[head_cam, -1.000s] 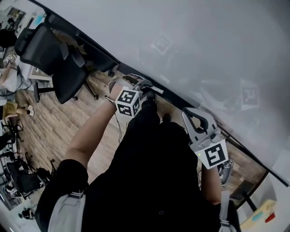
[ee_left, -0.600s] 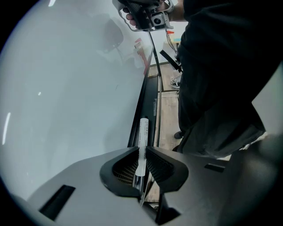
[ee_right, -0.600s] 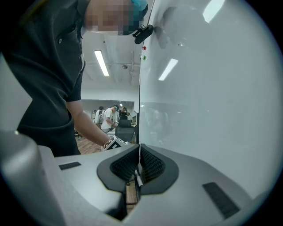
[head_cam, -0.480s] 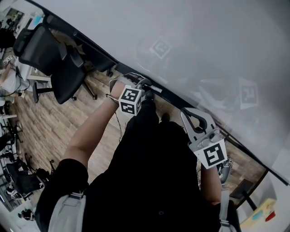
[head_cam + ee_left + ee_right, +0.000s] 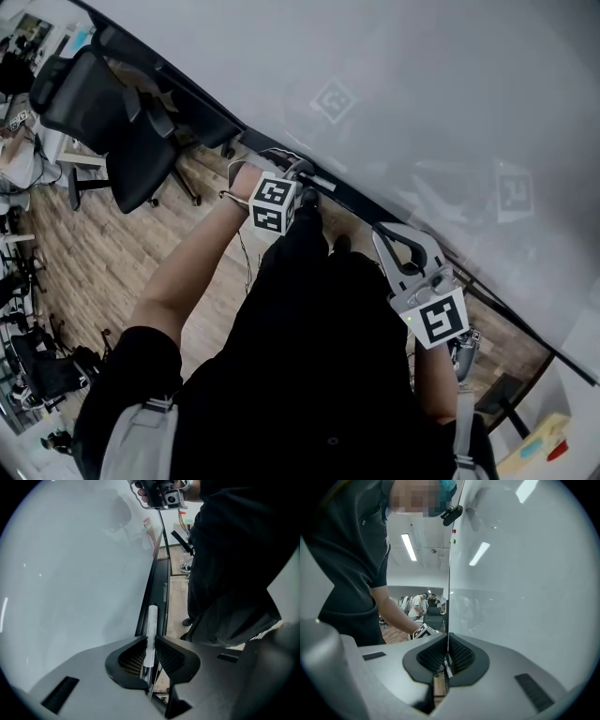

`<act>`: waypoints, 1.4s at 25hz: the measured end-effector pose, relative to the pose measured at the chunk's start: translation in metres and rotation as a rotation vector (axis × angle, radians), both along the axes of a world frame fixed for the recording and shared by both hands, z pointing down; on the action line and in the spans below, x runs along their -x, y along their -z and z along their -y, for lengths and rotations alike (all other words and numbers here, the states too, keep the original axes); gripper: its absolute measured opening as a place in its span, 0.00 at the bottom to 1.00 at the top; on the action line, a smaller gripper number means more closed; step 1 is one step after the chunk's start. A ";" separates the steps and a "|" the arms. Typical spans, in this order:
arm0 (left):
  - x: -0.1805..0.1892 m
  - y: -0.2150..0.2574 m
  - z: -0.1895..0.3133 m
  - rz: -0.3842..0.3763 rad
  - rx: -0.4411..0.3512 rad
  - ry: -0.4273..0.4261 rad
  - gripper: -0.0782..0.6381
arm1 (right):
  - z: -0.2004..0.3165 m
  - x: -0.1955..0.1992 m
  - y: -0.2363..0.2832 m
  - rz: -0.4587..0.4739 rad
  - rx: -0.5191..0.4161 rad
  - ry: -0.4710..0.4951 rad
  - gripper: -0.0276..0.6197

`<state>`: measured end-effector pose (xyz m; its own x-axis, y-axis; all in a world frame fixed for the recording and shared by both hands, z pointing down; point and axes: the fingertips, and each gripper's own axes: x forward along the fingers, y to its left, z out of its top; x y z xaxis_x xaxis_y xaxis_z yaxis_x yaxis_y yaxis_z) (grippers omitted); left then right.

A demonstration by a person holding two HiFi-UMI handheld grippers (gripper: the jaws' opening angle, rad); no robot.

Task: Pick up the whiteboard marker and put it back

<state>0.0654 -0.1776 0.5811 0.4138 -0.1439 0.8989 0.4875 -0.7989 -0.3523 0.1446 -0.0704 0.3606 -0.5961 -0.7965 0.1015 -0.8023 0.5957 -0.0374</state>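
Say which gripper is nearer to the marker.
Left. The left gripper has the marker between its jaws, which have just been opening; the right gripper is far along the board.

- Whiteboard [image 5: 422, 84]: smooth, glossy white surface; it mirrored the ceiling lights.
- Whiteboard marker [image 5: 152, 625]: smooth white plastic-looking barrel with a slight sheen and dark print; dark lower end.
- Tray [image 5: 161, 573]: black, smooth, semi-matt; metal or plastic, could not tell.
- Right gripper [image 5: 448, 637]: grey matt plastic shell; pads [image 5: 432, 654] were black, ribbed and rubber-like.
- Cube [image 5: 441, 321] on it: matt black-and-white print.
- Floor [image 5: 103, 253]: wood-look planks, dull finish.
- Office chair [image 5: 103, 122]: black and matt.
- Person's shirt [image 5: 319, 375]: black cloth, matt.
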 end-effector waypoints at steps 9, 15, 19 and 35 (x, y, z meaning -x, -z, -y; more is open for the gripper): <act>0.002 0.004 -0.002 0.001 0.034 0.041 0.27 | -0.008 0.001 0.000 0.009 -0.009 0.010 0.07; 0.010 0.010 -0.001 -0.016 0.024 0.062 0.30 | -0.006 0.005 -0.004 -0.001 -0.004 0.023 0.07; 0.008 0.034 -0.007 -0.155 0.063 0.142 0.30 | -0.004 0.008 -0.001 0.003 -0.014 0.031 0.07; 0.025 0.237 -0.062 -1.137 0.523 0.508 0.13 | -0.003 0.016 0.002 0.068 -0.025 0.090 0.07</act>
